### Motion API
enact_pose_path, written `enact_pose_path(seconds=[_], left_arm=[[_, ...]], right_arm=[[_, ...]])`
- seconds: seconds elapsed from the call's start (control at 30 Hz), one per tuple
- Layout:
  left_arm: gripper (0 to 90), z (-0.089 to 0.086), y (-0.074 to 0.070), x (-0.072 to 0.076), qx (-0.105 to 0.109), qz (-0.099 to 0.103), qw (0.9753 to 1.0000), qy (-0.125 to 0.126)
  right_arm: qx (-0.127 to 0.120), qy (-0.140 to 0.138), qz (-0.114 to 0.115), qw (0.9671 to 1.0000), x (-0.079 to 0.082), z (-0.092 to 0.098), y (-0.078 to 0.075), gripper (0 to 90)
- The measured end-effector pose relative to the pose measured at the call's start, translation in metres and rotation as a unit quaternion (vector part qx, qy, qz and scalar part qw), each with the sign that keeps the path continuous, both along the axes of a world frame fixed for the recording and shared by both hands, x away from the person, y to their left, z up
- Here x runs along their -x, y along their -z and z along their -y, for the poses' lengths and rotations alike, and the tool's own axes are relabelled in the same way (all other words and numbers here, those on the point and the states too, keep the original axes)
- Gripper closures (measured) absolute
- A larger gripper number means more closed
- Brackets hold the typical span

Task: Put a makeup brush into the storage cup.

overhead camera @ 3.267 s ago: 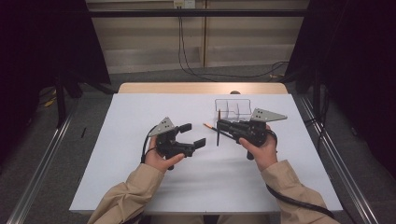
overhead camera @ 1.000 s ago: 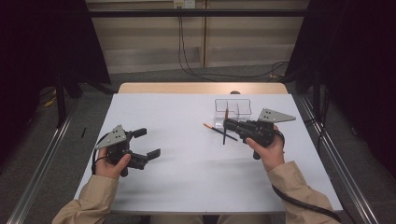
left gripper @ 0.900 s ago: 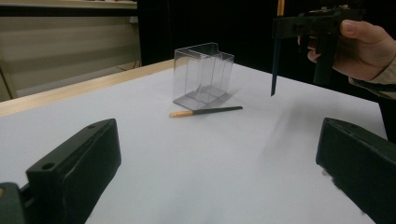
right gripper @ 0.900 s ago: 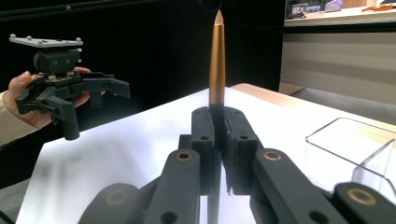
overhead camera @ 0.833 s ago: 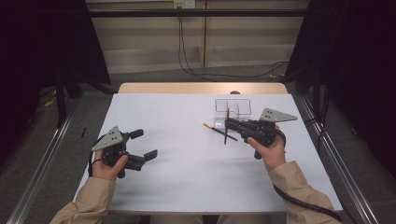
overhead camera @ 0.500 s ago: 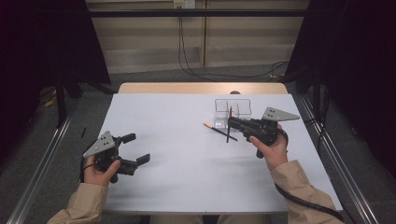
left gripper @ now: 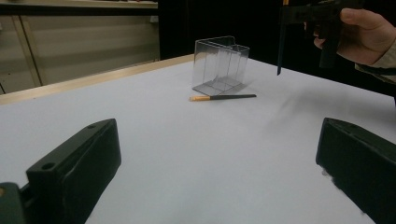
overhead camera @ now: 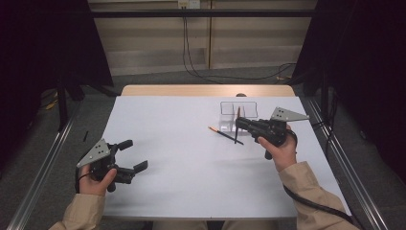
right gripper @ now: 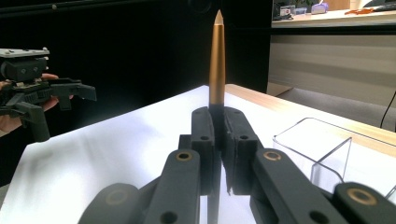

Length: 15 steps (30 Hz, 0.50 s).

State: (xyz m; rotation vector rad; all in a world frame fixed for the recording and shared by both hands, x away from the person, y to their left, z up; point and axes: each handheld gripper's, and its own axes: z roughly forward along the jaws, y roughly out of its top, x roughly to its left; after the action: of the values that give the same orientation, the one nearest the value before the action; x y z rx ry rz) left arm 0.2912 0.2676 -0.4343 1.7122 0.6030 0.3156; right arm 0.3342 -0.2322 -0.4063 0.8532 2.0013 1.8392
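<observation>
My right gripper (overhead camera: 238,124) is shut on a pen (overhead camera: 237,125) with a gold upper half and dark lower half, held upright just in front of the clear plastic box (overhead camera: 238,109). In the right gripper view the pen (right gripper: 216,60) stands straight up between the closed jaws of that gripper (right gripper: 218,130). A second pen (overhead camera: 225,135) with an orange end lies flat on the white table, left of the held one, and shows as a dark stick (left gripper: 223,97) in the left gripper view. My left gripper (overhead camera: 134,155) is open near the front left edge, holding nothing.
The clear plastic box (left gripper: 219,65) has inner dividers and stands at the back right of the white table (overhead camera: 182,158). A wooden strip (overhead camera: 206,90) runs along the far edge. Metal rails flank both sides.
My left gripper has pulled back from the table's middle to the front left edge. The right gripper has drifted slightly right with the pen still upright in it.
</observation>
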Motion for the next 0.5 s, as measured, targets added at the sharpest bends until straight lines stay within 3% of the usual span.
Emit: enact_pose_path(seconds=[0.5], left_arm=[[0.0, -0.0041, 0.0005, 0.0026, 0.006, 0.004, 1.0, -0.006]], right_arm=[[0.006, 0.014, 0.005, 0.9999, -0.0063, 0.0076, -0.0053, 83.7]])
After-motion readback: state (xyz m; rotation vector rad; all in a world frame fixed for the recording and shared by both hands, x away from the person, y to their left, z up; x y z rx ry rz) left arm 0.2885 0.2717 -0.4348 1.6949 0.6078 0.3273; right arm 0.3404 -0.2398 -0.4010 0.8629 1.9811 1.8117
